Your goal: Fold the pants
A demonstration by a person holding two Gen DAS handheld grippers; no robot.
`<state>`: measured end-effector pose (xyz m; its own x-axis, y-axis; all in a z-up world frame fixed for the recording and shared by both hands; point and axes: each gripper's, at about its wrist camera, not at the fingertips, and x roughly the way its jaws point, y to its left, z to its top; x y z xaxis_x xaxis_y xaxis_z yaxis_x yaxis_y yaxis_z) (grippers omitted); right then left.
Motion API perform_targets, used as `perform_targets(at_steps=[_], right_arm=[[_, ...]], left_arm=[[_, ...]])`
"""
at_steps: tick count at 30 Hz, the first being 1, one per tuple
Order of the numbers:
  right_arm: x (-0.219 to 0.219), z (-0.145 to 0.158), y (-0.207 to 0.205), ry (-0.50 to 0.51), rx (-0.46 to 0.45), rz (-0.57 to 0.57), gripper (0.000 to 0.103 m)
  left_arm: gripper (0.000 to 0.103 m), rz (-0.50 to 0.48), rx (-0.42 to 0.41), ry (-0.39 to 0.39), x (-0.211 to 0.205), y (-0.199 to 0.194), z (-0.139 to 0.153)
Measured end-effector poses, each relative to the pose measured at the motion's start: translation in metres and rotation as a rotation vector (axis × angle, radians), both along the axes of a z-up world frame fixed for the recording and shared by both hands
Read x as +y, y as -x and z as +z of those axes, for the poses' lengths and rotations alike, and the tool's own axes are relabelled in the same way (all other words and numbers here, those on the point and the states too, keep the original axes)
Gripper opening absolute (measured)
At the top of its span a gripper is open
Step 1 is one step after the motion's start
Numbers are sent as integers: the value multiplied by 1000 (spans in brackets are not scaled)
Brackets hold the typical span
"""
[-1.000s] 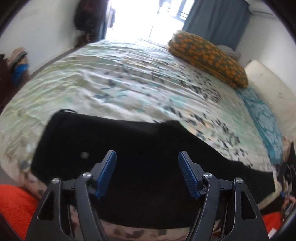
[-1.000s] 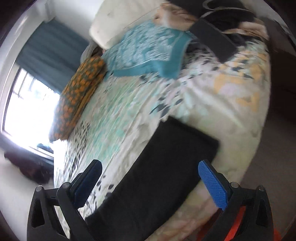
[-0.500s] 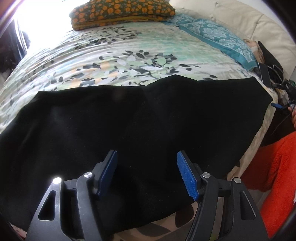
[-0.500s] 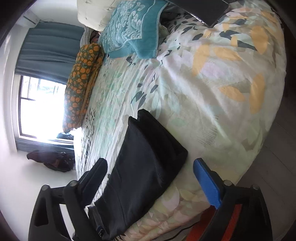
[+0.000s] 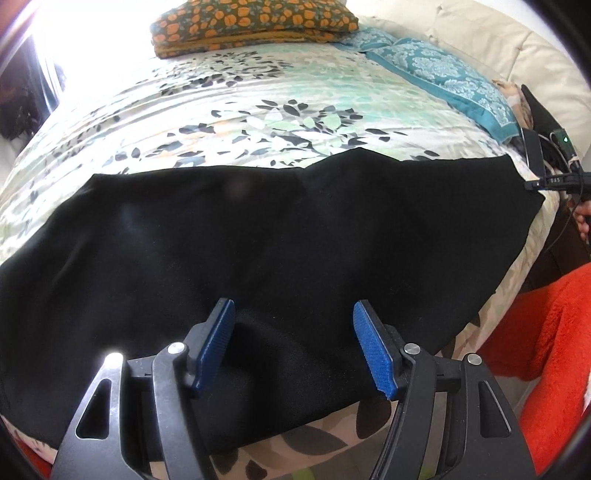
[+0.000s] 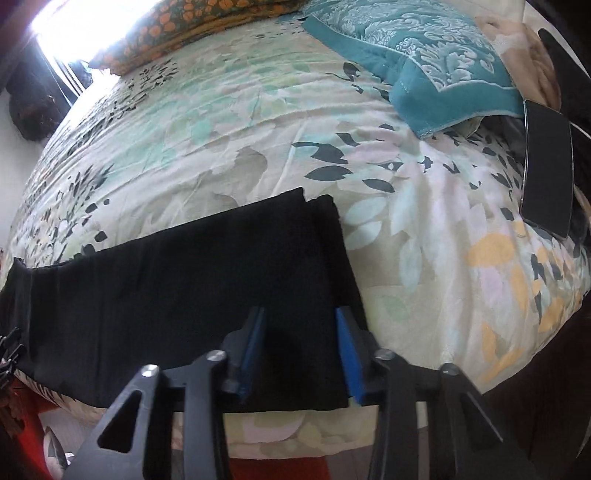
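Note:
Black pants (image 5: 280, 240) lie flat along the near edge of a bed with a floral sheet (image 5: 258, 103). My left gripper (image 5: 293, 343) is open, low over the near edge of the pants around their middle. In the right wrist view the leg end of the pants (image 6: 207, 266) lies near the bed's edge. My right gripper (image 6: 299, 350) is partly closed around the near corner of that leg end, its blue pads (image 6: 347, 354) on either side of the cloth with a gap between them.
An orange patterned pillow (image 5: 251, 22) and a teal pillow (image 5: 443, 77) lie at the far side. A black flat device (image 6: 546, 166) lies near the teal pillow (image 6: 417, 62). Orange fuzzy fabric (image 5: 546, 350) is at the right below the bed's edge.
Both grippers have swung round and come down close to the pants. The right gripper's jaws have narrowed from wide open around the leg end. The left jaws stay open.

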<state>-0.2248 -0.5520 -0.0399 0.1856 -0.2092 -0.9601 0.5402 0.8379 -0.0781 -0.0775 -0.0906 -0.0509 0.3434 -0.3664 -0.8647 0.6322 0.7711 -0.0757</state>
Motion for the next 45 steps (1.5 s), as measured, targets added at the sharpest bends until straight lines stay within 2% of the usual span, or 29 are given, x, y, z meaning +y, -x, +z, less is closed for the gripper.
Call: perform_targets(at_steps=[3, 6, 9, 11, 14, 15, 17, 18, 19, 22, 27, 31, 36, 39, 40, 41, 44, 45], right_arm=[[-8, 7, 6, 1, -41, -26, 11], [-4, 13, 7, 51, -29, 0, 10], [-7, 17, 11, 77, -30, -32, 10], [-12, 13, 12, 60, -29, -50, 10], [-15, 8, 11, 42, -25, -48, 12], [-19, 10, 14, 15, -48, -72, 16], [-30, 20, 27, -36, -137, -161, 38], [-36, 27, 38, -56, -193, -219, 59], [-41, 32, 52, -74, -251, -280, 65], [-48, 32, 84, -226, -362, -415, 65], [-48, 7, 97, -438, -439, -511, 62], [-47, -7, 96, -517, -454, -543, 60], [-49, -18, 95, -556, -458, -584, 60], [-49, -23, 92, -555, -461, -599, 59], [-49, -23, 90, -539, -460, -590, 37], [-49, -21, 89, -499, -433, -576, 21], [-45, -14, 94, -492, -476, -559, 21], [-42, -7, 94, -480, -499, -547, 20]], left_arm=[[69, 10, 13, 1, 3, -1, -2], [69, 16, 27, 7, 1, -2, -1], [69, 10, 34, 23, -2, 0, 2], [70, 0, 29, 26, -5, 2, 3], [70, -9, 36, -16, -8, 2, -4], [70, -3, 39, -24, -7, 2, -6], [70, 7, 46, -5, -2, 3, -4], [70, 12, 48, 5, 0, 3, -3], [70, 16, 48, 12, 1, 3, -1], [70, 16, 46, 32, 0, 2, 1], [70, -7, 53, 13, -11, 6, -3], [70, -20, 42, 5, -11, 10, -3], [70, 5, 60, 12, -9, 7, -5], [70, -14, 49, 34, -19, 10, 0], [70, -30, 36, 44, -25, 13, 2], [70, -56, 20, 57, -34, 18, 6], [70, -170, -9, 92, -62, 36, 10], [70, -198, -1, 82, -72, 41, 5]])
